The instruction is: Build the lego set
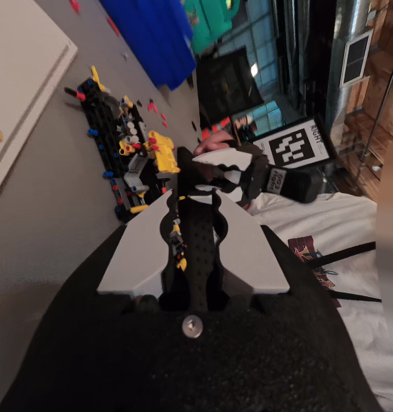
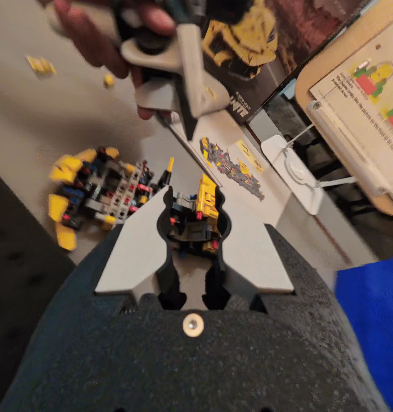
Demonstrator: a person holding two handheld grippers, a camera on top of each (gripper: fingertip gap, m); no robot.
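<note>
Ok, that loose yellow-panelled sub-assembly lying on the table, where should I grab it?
Take the yellow-panelled sub-assembly by its grey holed beam, coming down from above and closing across the beam's flat sides. The curved yellow panels around its edge slope away and would probably slip.

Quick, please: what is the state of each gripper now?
Left gripper: cannot be told.
Right gripper: closed on the yellow-black lego piece.

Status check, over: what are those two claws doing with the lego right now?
Right gripper straddles yellow-black lego assembly, grip unclear. Left gripper close by, jaws unreadable. Second lego assembly alongside; nothing blocking.
</note>
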